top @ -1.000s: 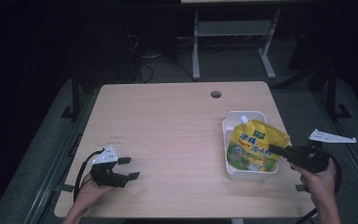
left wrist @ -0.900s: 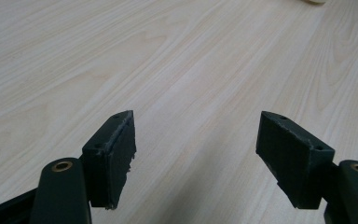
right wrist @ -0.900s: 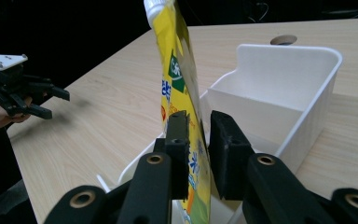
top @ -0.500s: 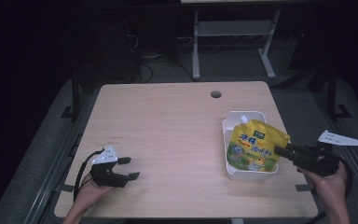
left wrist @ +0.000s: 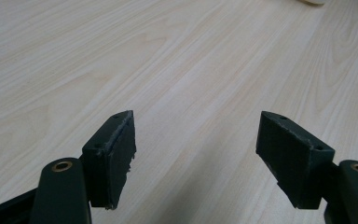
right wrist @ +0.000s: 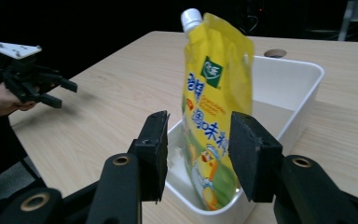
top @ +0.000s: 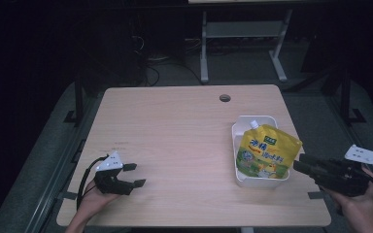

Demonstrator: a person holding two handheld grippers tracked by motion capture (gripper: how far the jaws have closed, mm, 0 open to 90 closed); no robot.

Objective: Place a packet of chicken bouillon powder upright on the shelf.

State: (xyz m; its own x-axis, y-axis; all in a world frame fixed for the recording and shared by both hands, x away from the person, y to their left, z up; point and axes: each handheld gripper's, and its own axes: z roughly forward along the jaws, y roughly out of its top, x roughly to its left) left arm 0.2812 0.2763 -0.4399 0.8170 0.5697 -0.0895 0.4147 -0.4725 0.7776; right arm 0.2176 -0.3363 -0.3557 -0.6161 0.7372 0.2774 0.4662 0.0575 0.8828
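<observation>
- From above, my right claw (top: 305, 165) sits at the right edge of the worktop (top: 184, 141), level, its tips just short of the white tub (top: 262, 182).
- The yellow pouch (top: 267, 155) stands in that tub, its white cap pointing to the far side and its body leaning over the tub's right rim.
- My right claw's jaws have just been opening; from this height they look parted and clear of the pouch, though the dark tips are hard to separate.
- My left claw (top: 133, 174) rests at the near left corner of the worktop in my left hand (top: 94, 196), its two tips spread wide with bare wood between them, well apart from the tub.
- A small round hole (top: 225, 98) sits in the worktop near its far edge.

- Along my left claw (left wrist: 196, 154), the jaws stand far apart and nothing lies between them but pale wood grain (left wrist: 177, 70).

- Along my right claw (right wrist: 198, 154), the jaws are open with the pouch (right wrist: 216, 107) framed between them, farther off; neither pad presses on it.
- The pouch stands nearly upright in the near end of the tub (right wrist: 303, 88), white cap on top, green badge and blue lettering facing me.
- Across the worktop (right wrist: 121, 93), my left claw (right wrist: 60, 93) hangs open at the far left, held in my left hand (right wrist: 2, 100).
</observation>
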